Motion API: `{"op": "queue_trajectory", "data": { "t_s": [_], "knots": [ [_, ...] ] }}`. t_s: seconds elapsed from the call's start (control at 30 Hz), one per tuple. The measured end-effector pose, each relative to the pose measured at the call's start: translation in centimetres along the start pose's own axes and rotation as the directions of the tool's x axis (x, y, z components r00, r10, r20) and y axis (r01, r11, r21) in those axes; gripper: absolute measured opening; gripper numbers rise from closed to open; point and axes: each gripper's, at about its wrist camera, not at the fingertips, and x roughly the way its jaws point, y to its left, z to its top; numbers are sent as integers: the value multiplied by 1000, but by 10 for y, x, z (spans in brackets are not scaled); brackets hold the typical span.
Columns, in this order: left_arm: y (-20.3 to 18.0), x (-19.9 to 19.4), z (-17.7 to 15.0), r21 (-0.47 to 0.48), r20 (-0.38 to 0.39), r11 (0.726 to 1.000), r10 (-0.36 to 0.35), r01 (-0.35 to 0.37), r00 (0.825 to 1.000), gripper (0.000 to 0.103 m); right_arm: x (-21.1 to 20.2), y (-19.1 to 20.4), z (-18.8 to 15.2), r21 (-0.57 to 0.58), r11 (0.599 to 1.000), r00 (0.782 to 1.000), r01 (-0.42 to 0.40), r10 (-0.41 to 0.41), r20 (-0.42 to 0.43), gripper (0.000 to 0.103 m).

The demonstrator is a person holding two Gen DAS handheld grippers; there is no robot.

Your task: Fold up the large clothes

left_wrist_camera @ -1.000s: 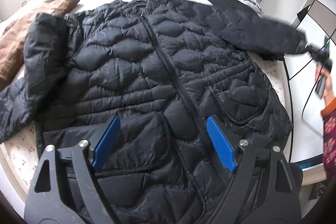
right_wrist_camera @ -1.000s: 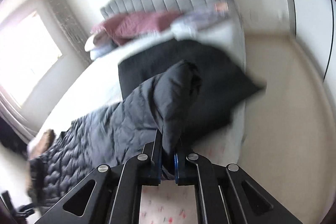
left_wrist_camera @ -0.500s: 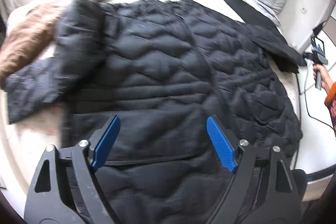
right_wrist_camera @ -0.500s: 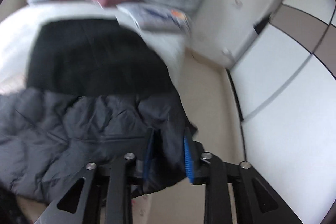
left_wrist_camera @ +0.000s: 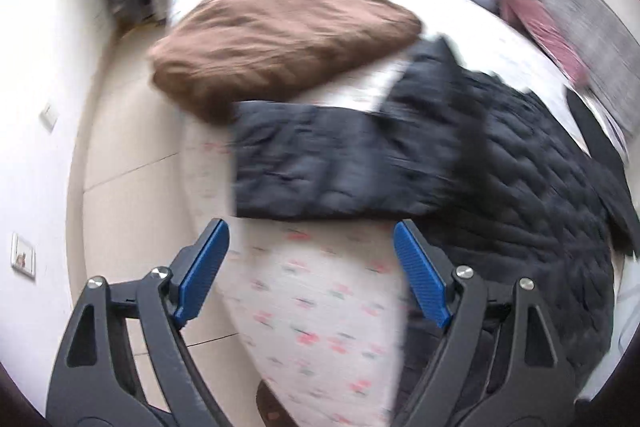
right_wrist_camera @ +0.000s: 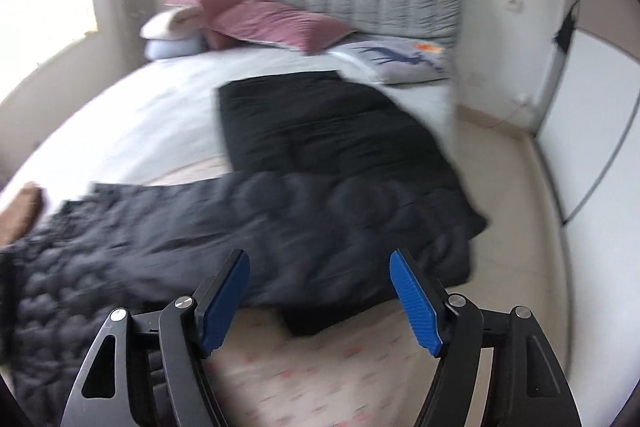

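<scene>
On the bed [right_wrist_camera: 160, 107], black quilted jacket [left_wrist_camera: 520, 179] lies flat; one sleeve [left_wrist_camera: 320, 163] stretches toward 9 o'clock below a brown garment [left_wrist_camera: 280, 43]. Left gripper [left_wrist_camera: 310, 275] jaws apart, empty, over the floral sheet [left_wrist_camera: 320, 307]. Right gripper [right_wrist_camera: 320, 303] jaws just opened, other sleeve [right_wrist_camera: 320, 227] released at 12 o'clock, not touching.

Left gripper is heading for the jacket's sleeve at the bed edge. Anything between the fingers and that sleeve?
Nothing visible. The left gripper is open, with only bare flowered sheet between its fingers and the sleeve. The brown garment lies beyond the sleeve, not in the way.
</scene>
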Motion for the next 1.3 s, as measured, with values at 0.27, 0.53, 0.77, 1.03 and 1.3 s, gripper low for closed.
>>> {"op": "queue_trajectory", "data": {
  "t_s": [0.27, 0.53, 0.77, 1.03, 1.3],
  "knots": [
    [47, 92, 22, -117, -112, 993, -26, 13, 993, 85, -18, 56, -43, 6, 977, 974, -211, 211, -84, 74],
    [14, 73, 55, -72, 57, 990, -114, 118, 992, 6, -19, 89, -71, -86, 976, 972, -200, 186, -142, 74],
    [11, -21, 113, -27, 428, 985, 165, -170, 888, 6, -9, 109, -81, -105, 974, 968, -202, 182, -172, 74],
    [38, 12, 146, -186, 250, 784, 620, -592, 743, 64, 6, 138, -87, -143, 958, 954, -247, 214, -211, 74],
    [-131, 55, 124, 138, 269, 974, 141, -182, 953, 75, 45, 204, -73, -222, 931, 943, -289, 238, -231, 74]
  ]
}}
